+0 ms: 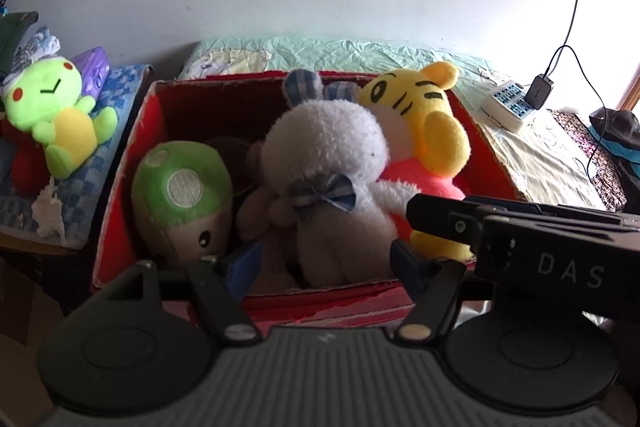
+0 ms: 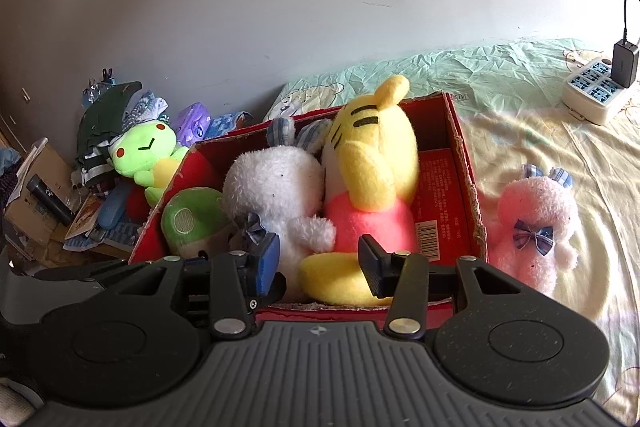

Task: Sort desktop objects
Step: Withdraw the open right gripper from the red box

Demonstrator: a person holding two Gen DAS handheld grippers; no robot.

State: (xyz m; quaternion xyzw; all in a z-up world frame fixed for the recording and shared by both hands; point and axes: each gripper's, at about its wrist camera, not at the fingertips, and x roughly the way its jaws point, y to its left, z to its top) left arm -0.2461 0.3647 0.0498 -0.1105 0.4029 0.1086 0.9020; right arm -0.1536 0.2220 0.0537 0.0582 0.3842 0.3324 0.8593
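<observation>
Both grippers — left (image 1: 324, 259), right (image 2: 318, 261) — fingers parted.

Black hand-held gripper (image 2: 318, 265), ribbed grey base, blue pads (image 2: 269, 261), silver screws.

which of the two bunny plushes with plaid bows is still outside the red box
The pink bunny, lying on the yellow sheet right of the red box. The white bunny already sits inside, beside the yellow tiger.
</observation>
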